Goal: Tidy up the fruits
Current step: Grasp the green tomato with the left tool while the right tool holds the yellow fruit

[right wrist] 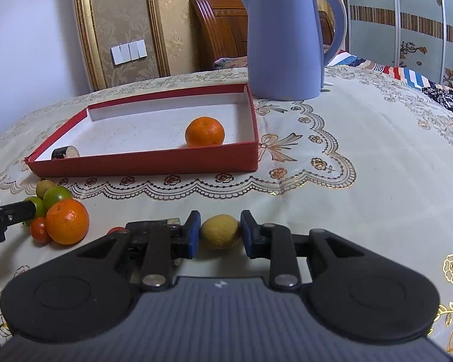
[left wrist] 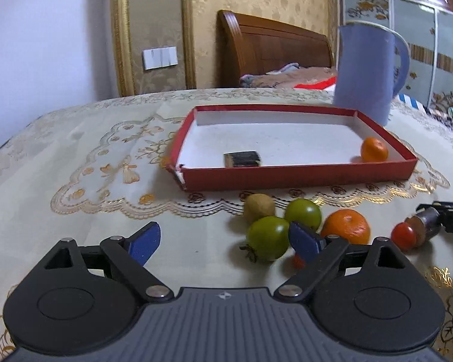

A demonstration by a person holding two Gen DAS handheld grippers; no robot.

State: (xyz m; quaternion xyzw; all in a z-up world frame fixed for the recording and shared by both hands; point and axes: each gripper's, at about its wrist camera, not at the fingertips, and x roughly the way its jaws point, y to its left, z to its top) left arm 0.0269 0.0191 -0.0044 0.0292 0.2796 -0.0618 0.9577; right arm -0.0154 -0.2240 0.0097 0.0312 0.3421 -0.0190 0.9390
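A red tray (left wrist: 302, 176) (right wrist: 142, 163) holds one orange (left wrist: 374, 149) (right wrist: 204, 131) and a small dark block (left wrist: 242, 159). On the cloth before it lie a brownish fruit (left wrist: 259, 206), two green fruits (left wrist: 268, 238) (left wrist: 303, 213), an orange (left wrist: 345, 226) (right wrist: 67, 221) and a red cherry tomato (left wrist: 403, 236) (right wrist: 40, 230). My left gripper (left wrist: 226, 241) is open and empty, its right finger beside the near green fruit. My right gripper (right wrist: 220, 233) is shut on a yellow-brown fruit (right wrist: 220, 231), low over the cloth.
A blue kettle (left wrist: 365, 72) (right wrist: 282, 36) stands behind the tray's right end. The right gripper's tip (left wrist: 438, 218) shows at the far right of the left wrist view. The embroidered tablecloth (right wrist: 362, 150) stretches right of the tray.
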